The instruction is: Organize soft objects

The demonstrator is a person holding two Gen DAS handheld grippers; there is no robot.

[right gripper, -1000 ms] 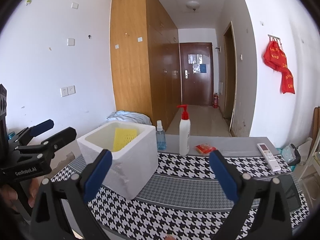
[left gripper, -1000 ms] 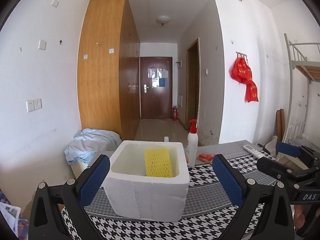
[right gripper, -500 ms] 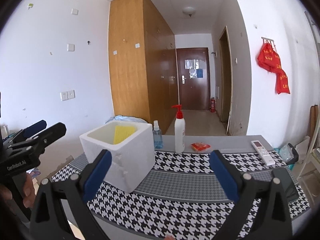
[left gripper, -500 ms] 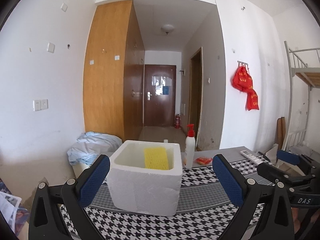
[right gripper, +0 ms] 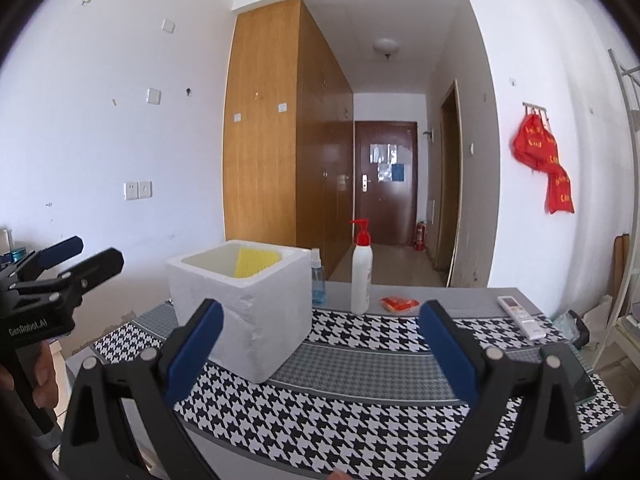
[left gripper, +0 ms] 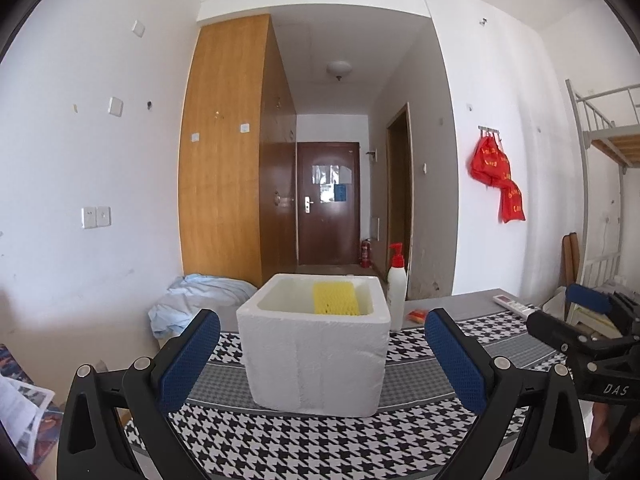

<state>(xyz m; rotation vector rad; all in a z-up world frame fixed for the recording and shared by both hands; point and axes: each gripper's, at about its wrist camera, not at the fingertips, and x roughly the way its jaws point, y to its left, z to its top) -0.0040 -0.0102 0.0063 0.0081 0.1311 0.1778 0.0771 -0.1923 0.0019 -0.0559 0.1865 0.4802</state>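
A white foam box [left gripper: 316, 354] stands on the houndstooth table cloth [left gripper: 304, 444]. A yellow foam net sleeve [left gripper: 335, 298] leans inside it against the far wall. The box [right gripper: 244, 300] and the sleeve [right gripper: 256, 262] also show in the right wrist view. My left gripper [left gripper: 320, 360] is open and empty, held back in front of the box. My right gripper [right gripper: 320, 352] is open and empty, to the right of the box. Each gripper shows at the edge of the other's view.
A white pump bottle with a red top [right gripper: 361, 276], a small blue spray bottle [right gripper: 317, 282], an orange packet [right gripper: 399, 303] and a white remote [right gripper: 520, 316] lie at the table's far side. A dark phone [right gripper: 572, 372] lies at the right edge. Blue cloth [left gripper: 200, 300] lies left of the table.
Both grippers have drawn back and risen from the box, which now looks smaller and further away. Both stay open and empty. The sleeve stays in the box.
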